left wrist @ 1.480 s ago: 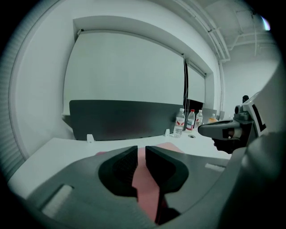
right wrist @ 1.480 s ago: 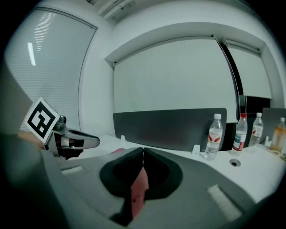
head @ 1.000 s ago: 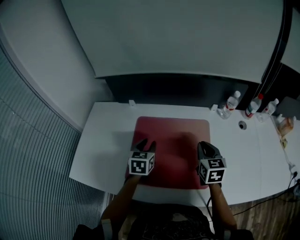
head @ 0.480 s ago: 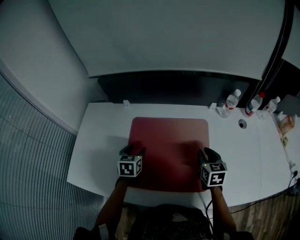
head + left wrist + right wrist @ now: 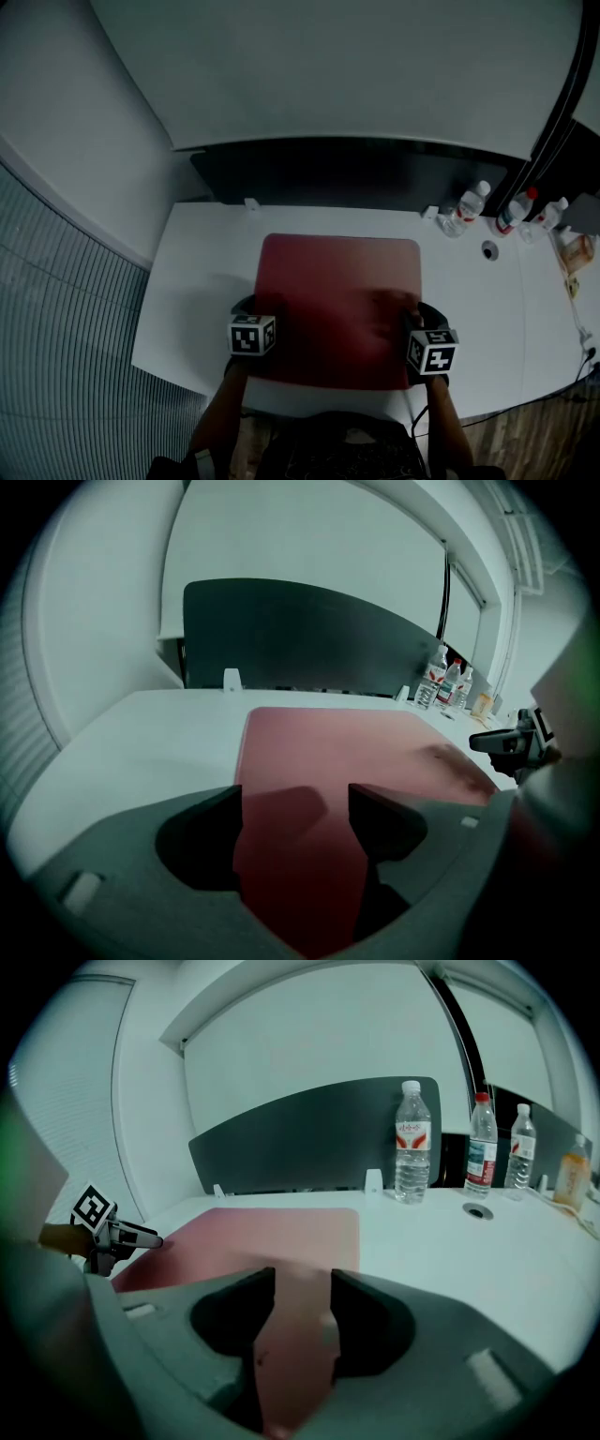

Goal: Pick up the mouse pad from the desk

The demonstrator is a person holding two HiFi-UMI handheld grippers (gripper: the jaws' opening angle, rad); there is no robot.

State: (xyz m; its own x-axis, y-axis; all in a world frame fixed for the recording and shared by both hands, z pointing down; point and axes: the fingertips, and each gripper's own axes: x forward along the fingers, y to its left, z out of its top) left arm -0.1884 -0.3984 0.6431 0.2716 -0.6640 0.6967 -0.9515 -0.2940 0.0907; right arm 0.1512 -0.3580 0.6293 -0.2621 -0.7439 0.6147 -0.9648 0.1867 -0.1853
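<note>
Left gripper (image 5: 292, 808) and right gripper (image 5: 302, 1293), fingers just opened and gripping nothing, framed the near edges of the mouse pad (image 5: 337, 291), flat on the counter (image 5: 202, 281). Closing could have skidded off its thin edge, shoving it toward the bottles (image 5: 466, 208) beyond.

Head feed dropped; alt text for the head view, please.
A red mouse pad lies flat on a white desk; the left gripper and right gripper are at its near corners, fingers just opening, pad between them. Bottles stand far right.
</note>
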